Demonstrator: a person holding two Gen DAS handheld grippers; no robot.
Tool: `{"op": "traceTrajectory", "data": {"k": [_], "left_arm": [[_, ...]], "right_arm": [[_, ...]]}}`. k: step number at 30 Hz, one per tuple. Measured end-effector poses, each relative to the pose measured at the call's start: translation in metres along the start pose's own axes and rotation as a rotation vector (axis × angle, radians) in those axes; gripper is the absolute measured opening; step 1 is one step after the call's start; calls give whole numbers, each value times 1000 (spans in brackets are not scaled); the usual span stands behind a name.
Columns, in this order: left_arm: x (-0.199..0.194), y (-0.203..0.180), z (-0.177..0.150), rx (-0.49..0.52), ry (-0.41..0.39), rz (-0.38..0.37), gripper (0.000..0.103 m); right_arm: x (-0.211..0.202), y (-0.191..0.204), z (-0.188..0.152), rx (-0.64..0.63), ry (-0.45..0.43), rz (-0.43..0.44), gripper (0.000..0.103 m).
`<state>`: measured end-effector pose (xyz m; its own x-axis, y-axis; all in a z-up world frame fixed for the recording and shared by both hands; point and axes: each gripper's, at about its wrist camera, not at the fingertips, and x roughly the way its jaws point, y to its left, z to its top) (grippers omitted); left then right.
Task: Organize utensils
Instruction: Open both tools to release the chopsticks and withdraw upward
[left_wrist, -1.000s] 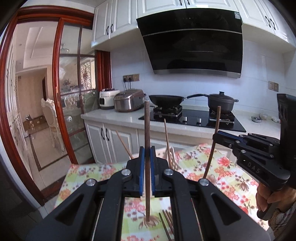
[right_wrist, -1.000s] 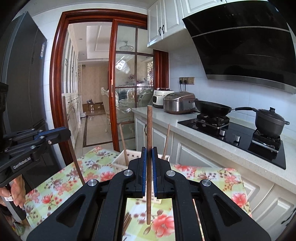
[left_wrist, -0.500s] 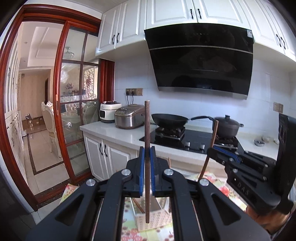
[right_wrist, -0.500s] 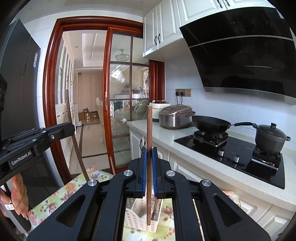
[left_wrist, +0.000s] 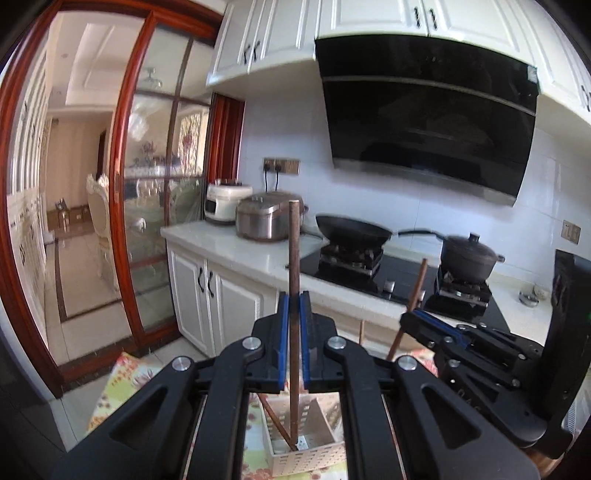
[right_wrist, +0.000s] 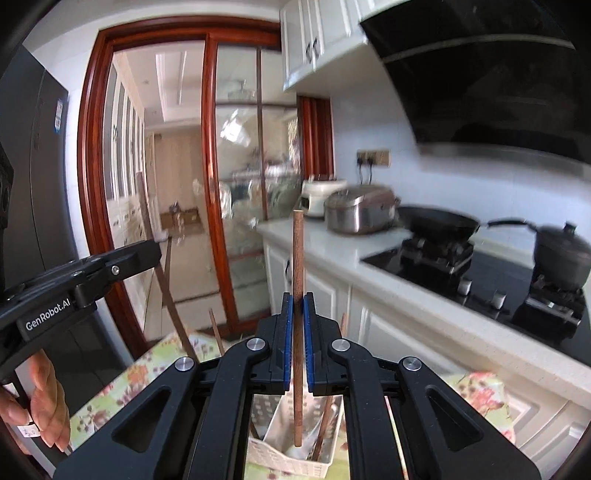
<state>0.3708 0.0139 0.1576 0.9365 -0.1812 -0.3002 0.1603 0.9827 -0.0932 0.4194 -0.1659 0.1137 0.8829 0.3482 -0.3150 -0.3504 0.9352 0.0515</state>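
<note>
Left tongs (left_wrist: 294, 310) and right tongs (right_wrist: 298, 314) each clamped on upright chopstick (left_wrist: 294, 258), white basket (left_wrist: 310, 456) below, stove (left_wrist: 388, 273) beyond

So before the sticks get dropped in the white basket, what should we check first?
1. Left tongs shut tight on their chopstick: ok.
2. Right tongs shut tight on their chopstick: ok.
3. Both sticks upright, not tilted much: ok.
4. White basket below the stick tips: ok, it sits under both in each wrist view.
5. Room left in the basket: ok, a few chopsticks already lean inside, with space between them.
6. Stick tips inside the rim already: cannot tell from these views.
</note>
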Motion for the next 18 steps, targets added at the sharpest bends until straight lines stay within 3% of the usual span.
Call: {"op": "traceTrajectory", "data": {"k": [6,12,15,16,18], "left_arm": [[37,11,-31,1,103,-5,6],[59,25,-54,-10,173,11,10],[61,34,-62,-24,181,15,30],[60,36,-63,-30,179,16,36],[55,40,-68,-36,172,22,38]], "right_arm": [[44,4,-26,-10,144,31,6],[71,-2,-38,63,209,54,11],[78,-3,-43,70,220,53,29],[80,-5,-44,74,220,57,45],[79,-6,-46,83,206,57,47]]}}
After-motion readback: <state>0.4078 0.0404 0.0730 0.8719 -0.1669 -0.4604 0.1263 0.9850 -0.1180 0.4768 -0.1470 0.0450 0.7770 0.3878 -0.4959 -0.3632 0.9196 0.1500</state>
